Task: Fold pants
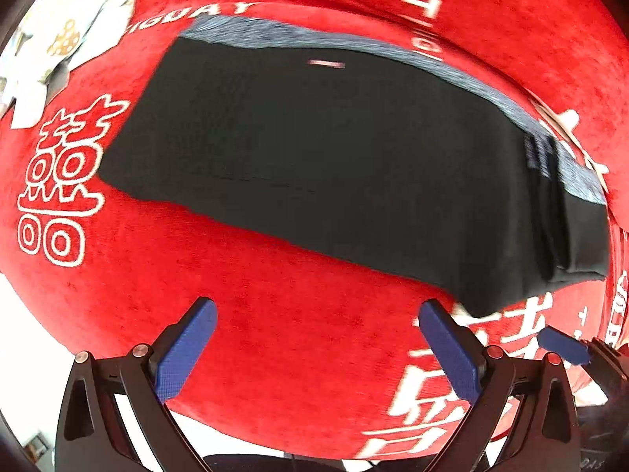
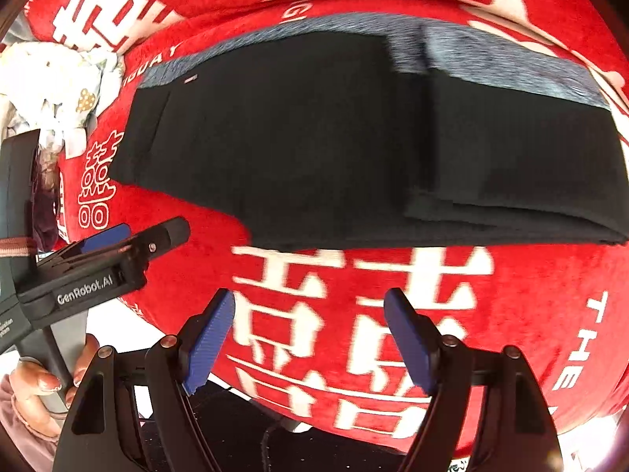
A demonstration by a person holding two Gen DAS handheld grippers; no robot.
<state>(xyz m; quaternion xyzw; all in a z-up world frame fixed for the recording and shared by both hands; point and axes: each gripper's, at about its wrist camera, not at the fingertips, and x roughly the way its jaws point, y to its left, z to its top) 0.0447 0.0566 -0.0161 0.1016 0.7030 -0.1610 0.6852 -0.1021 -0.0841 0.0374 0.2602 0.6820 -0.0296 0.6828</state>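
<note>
Black pants (image 1: 334, 165) lie folded flat on a red blanket, with a grey-blue garment (image 1: 464, 67) showing under their far edge. In the right wrist view the pants (image 2: 314, 149) have a doubled layer on the right side. My left gripper (image 1: 316, 314) is open and empty, held above the blanket just in front of the pants. It also shows from the side in the right wrist view (image 2: 129, 240). My right gripper (image 2: 308, 306) is open and empty, in front of the pants' near edge. One of its blue fingers (image 1: 562, 344) shows at the left wrist view's right edge.
The red blanket (image 1: 295, 334) with white characters covers the whole surface. A crumpled white patterned cloth (image 2: 59, 90) lies at the far left; it also shows in the left wrist view (image 1: 59, 39). The blanket's front edge drops off near the grippers.
</note>
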